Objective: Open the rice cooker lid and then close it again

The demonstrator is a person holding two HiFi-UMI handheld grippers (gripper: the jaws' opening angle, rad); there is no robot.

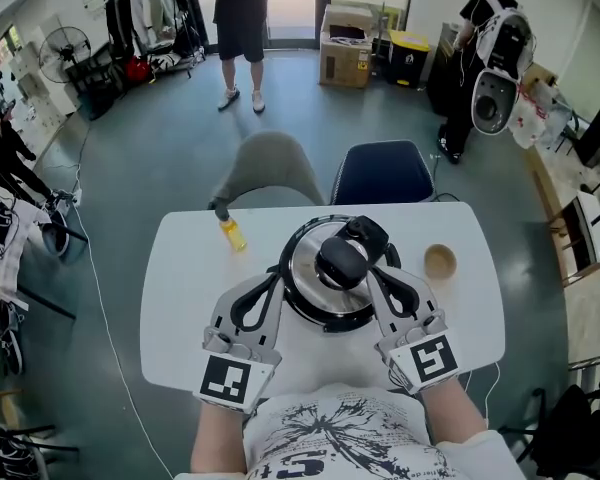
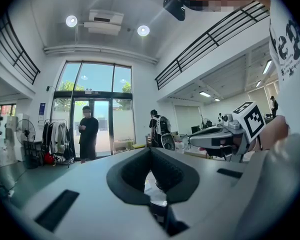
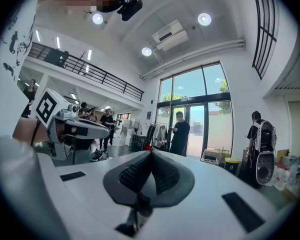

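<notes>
1. A tall hall with a grey floor is seen. A white table is set in it, and a grey chair and a dark blue chair are drawn up at its far edge.
2. Toward the table's left, a yellow bottle is laid on its side, apart from the cooker.
3. The left gripper is held level just beside the cooker's left flank. Its jaws are brought together at the tips and nothing is gripped between them.
4. The rice cooker is placed at the middle of the table, between the two grippers. Its shiny lid is down, and it is topped by a black knob.
5. The right gripper is held just beside the cooker's right flank. Its jaws are fully closed and nothing is held in them. Whether either gripper touches the cooker cannot be told.
6. A small tan bowl is set to the right of the cooker.
</notes>
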